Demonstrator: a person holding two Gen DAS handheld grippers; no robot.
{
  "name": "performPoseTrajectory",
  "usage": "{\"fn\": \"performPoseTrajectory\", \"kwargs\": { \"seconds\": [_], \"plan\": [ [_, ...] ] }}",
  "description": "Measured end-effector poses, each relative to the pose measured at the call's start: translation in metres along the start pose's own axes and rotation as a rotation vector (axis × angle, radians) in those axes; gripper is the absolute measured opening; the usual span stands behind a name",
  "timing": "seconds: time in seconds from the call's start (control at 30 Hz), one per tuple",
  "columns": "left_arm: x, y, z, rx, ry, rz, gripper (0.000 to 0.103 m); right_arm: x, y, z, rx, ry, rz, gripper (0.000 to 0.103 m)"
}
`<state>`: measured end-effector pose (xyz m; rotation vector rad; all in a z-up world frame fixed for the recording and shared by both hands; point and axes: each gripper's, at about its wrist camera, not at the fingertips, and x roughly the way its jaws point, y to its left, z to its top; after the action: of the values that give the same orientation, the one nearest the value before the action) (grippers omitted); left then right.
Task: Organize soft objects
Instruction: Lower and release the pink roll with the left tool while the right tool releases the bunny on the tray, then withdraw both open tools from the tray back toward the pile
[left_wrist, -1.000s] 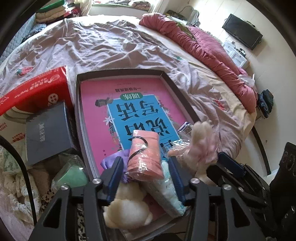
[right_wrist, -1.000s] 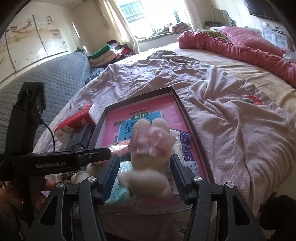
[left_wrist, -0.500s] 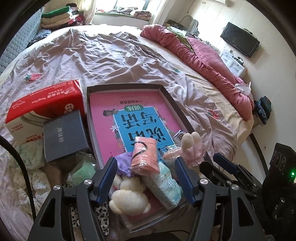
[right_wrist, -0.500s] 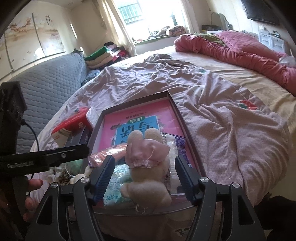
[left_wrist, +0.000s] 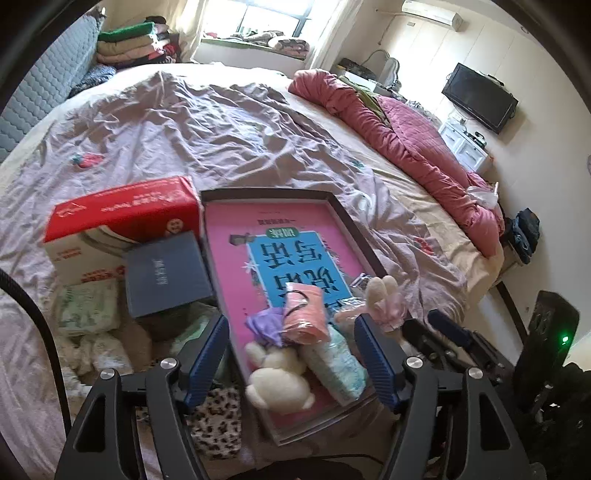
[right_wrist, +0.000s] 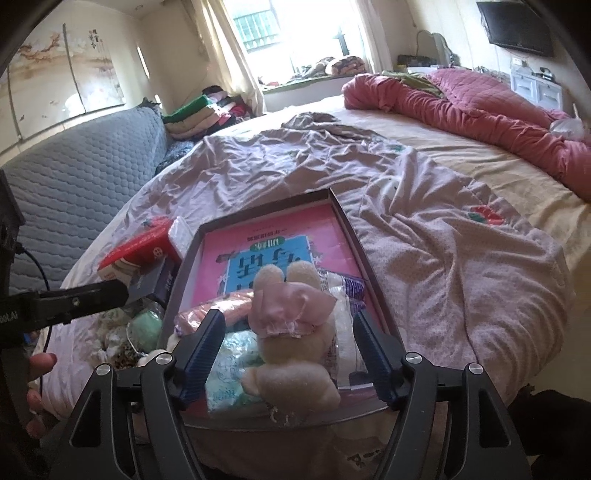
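We have the plush rabbit (right_wrist: 291, 332) and coral roll (left_wrist: 304, 314) lying in the tray (left_wrist: 354, 236), both jaws opening and empty, with loose soft things (left_wrist: 88, 306) at nine o'clock left.

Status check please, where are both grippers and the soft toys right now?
Left gripper and right gripper opening, nothing gripped. Pink-dressed bunny and white plush lie in the tray. Nothing blocking.

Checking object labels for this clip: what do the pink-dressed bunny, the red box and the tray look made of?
Bunny: plush, fuzzy cream pile, with a thin pink fabric dress. Red box: printed cardboard by its creased flap edges. Tray: dark, thin-walled, matte; probably stiff card, possibly plastic.
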<state>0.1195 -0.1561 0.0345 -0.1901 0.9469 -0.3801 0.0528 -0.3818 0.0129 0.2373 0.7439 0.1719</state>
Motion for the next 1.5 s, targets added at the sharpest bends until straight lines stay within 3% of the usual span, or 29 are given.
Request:
{"fn": "performPoseTrajectory", "kwargs": {
  "seconds": [0.27, 0.5, 0.73, 1.5],
  "plan": [
    [-0.019, 0.022, -0.011, -0.042, 0.0, 0.022, 0.071, -0.016, 0.022, 0.008, -0.052, -0.037, -0.004, 0.075],
    [-0.059, 0.036, -0.012, -0.032, -0.066, 0.051, 0.072, -0.035, 0.047, 0.014, -0.104, -0.077, 0.015, 0.075],
    [-0.08, 0.056, -0.019, -0.026, -0.072, 0.086, 0.072, -0.043, 0.069, 0.019, -0.131, -0.096, 0.034, 0.075],
    [-0.095, 0.124, -0.046, -0.136, -0.069, 0.117, 0.073, -0.013, 0.126, 0.004, -0.262, -0.006, 0.046, 0.075]
  ]
}}
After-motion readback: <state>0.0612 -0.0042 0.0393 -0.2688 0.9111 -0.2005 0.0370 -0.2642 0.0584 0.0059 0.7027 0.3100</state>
